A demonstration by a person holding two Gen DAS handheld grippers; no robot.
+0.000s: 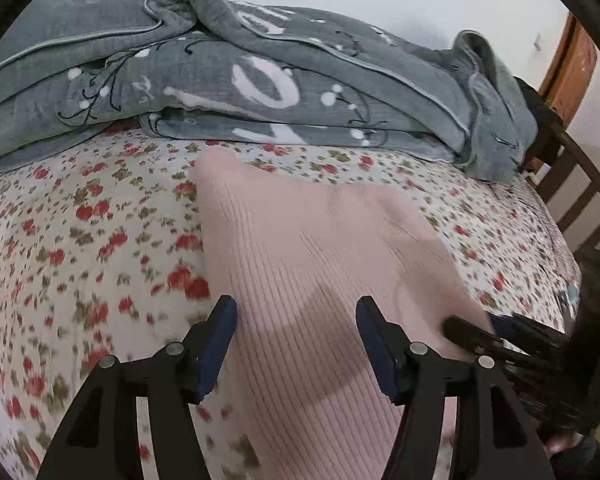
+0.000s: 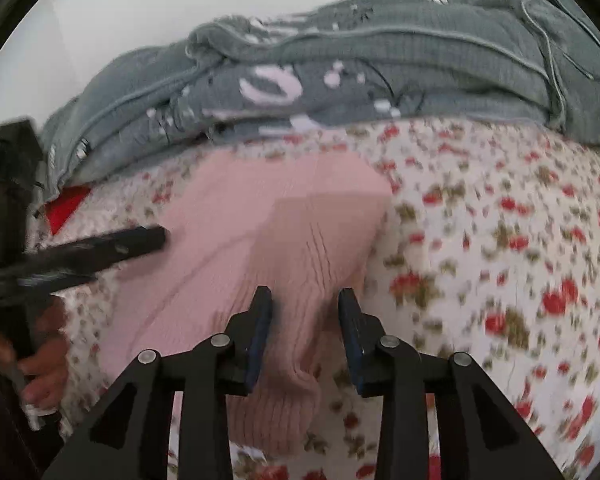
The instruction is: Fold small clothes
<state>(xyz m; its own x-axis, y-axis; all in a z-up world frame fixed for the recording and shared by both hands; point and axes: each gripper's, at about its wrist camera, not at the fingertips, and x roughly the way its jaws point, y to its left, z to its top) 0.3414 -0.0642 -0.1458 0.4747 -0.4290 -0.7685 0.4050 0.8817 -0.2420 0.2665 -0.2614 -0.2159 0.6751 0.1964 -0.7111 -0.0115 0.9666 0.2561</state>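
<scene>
A pink ribbed knit garment (image 1: 320,240) lies flat on the floral bed sheet (image 1: 80,240). My left gripper (image 1: 296,312) hovers over the garment's near left part with its jaws wide apart and nothing pinched between them. In the right wrist view the same pink garment (image 2: 280,232) shows a layer doubled over, and a ribbed cuff end points toward the camera. My right gripper (image 2: 305,300) stands open just above that strip, with cloth below the gap and the pads not pressing on it. Each gripper appears at the edge of the other's view.
A bunched grey blanket (image 1: 260,80) with white motifs fills the far side of the bed. A dark wooden bed rail (image 1: 580,200) and a brown door (image 1: 568,68) are at the right. A red item (image 2: 66,206) peeks out beside the blanket, and a hand (image 2: 44,360) holds the left gripper.
</scene>
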